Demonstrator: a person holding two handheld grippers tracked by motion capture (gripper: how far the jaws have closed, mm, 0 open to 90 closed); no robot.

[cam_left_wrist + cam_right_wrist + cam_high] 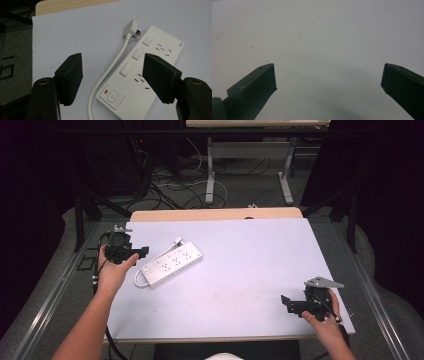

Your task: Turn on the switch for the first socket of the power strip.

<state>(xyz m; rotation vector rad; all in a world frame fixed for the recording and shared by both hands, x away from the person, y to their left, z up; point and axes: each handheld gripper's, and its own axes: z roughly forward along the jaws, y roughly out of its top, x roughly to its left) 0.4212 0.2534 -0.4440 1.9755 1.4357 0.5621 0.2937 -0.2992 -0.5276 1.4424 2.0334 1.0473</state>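
A white power strip (pixel 172 265) lies on the table (pixel 250 270) just beside the left gripper (pixel 142 252), whose jaws are held wide apart and empty, aimed at the switch end. The cord (pixel 110 67) is looped along the strip to its plug (pixel 131 28). If the strip is gripped across its smooth flat body, it could be pushed aside or slip, and the cord could be snagged. The right gripper (pixel 286 304), also spread open, is kept well apart near the table's front edge
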